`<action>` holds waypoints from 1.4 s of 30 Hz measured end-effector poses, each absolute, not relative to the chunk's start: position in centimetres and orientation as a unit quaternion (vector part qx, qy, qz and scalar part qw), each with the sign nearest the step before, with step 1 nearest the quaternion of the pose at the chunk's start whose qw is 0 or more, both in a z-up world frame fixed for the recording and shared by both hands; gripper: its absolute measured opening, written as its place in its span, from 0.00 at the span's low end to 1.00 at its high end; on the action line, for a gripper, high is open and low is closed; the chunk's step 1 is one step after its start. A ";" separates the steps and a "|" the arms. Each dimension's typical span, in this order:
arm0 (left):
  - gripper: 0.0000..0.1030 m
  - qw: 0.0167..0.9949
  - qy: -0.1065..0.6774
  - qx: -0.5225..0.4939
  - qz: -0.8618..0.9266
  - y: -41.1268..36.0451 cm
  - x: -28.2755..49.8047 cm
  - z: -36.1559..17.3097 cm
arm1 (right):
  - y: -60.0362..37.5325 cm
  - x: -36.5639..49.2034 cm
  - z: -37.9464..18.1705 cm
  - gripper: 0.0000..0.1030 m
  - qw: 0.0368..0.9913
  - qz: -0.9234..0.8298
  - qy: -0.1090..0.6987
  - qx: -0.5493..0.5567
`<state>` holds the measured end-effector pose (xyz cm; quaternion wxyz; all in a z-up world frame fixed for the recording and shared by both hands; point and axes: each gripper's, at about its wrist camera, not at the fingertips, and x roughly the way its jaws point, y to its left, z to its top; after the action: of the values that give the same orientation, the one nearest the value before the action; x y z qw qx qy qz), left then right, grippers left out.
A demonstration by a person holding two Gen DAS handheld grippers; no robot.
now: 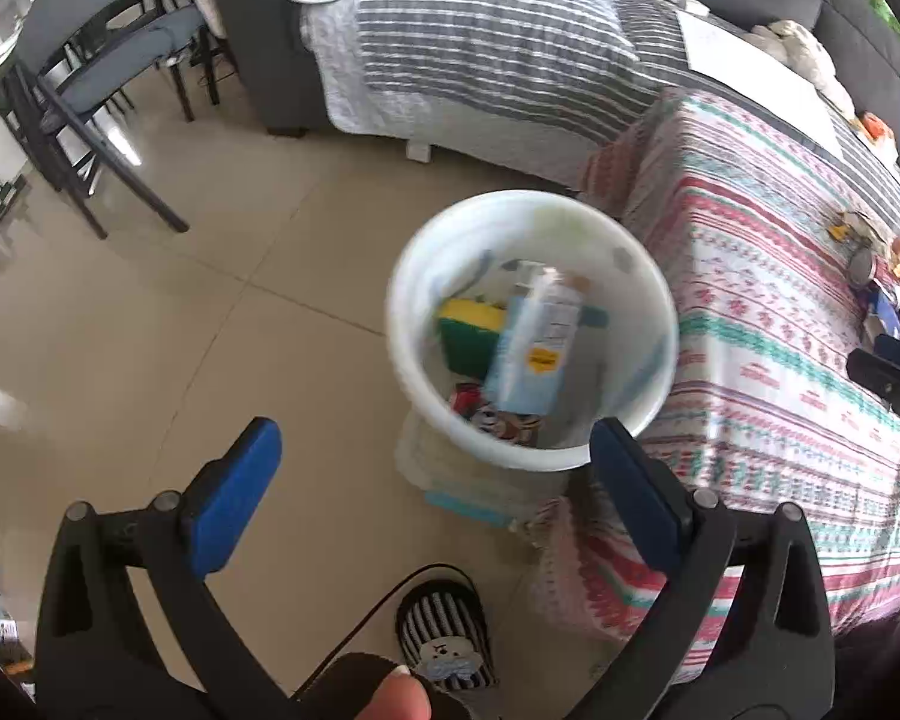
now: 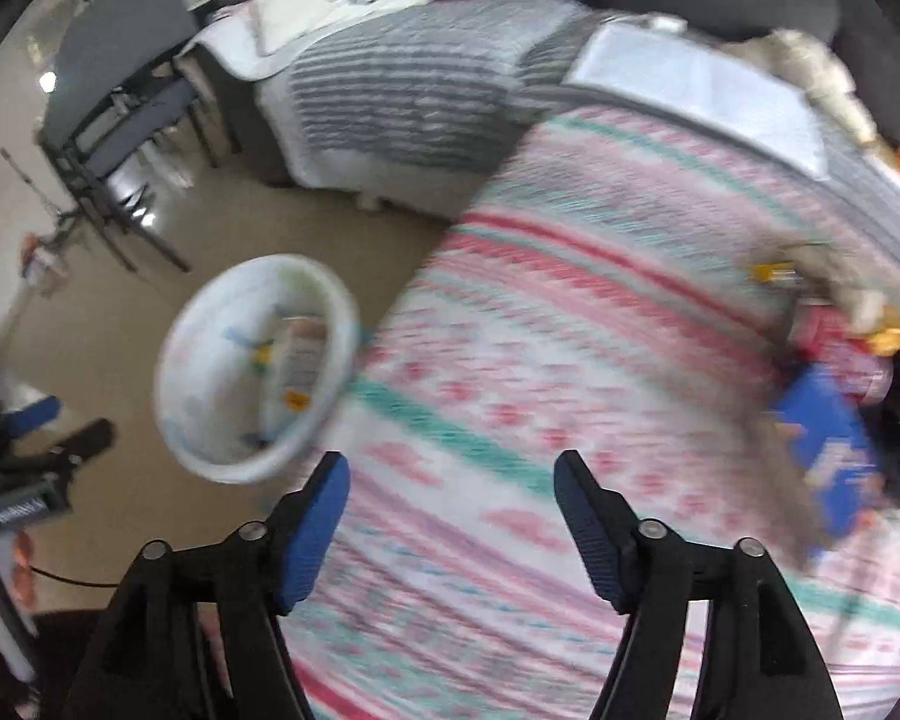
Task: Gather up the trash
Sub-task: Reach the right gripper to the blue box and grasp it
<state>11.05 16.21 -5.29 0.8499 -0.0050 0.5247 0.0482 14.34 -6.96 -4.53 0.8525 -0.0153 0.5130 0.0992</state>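
Observation:
A white bucket (image 1: 426, 372) stands on the tiled floor beside the table; it holds a pale blue carton (image 1: 534, 348), a yellow-green sponge (image 1: 471, 333) and other wrappers. My left gripper (image 1: 435, 450) is open and empty, hovering above the bucket's near rim. The bucket also shows in the right wrist view (image 2: 180, 420), blurred. My right gripper (image 2: 450, 480) is open and empty above the patterned tablecloth (image 2: 540, 360). Blurred items lie at the table's far right: a blue packet (image 2: 828, 444) and red and yellow things (image 2: 834, 330).
A sofa with a striped grey blanket (image 1: 480, 54) stands behind the table. Dark chairs (image 1: 102, 90) stand at the left. A striped slipper (image 1: 444, 630) lies on the floor near my left gripper. The right gripper's tip shows at the edge of the left wrist view (image 1: 888, 372).

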 end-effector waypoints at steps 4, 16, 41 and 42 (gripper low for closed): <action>0.99 0.851 0.524 0.002 0.030 13.7 11.5 -4.9 | -12.1 13.5 -4.2 0.73 0.855 0.058 0.516 -0.017; 0.99 0.853 0.521 0.028 -0.021 5.6 12.3 -4.0 | -24.4 11.3 -4.3 0.75 0.851 -0.002 0.525 0.011; 0.99 0.841 0.537 0.036 -0.047 -0.2 14.3 -4.9 | -29.6 16.0 -7.7 0.70 0.821 0.025 0.554 0.133; 0.99 0.841 0.538 0.035 -0.047 -0.1 14.3 -4.9 | -29.2 16.1 -7.6 0.70 0.823 0.025 0.554 0.125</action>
<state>14.31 -0.14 -4.91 0.8409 0.0354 0.5380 -0.0467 16.06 -29.16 -7.63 0.8230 0.1254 0.5535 0.0247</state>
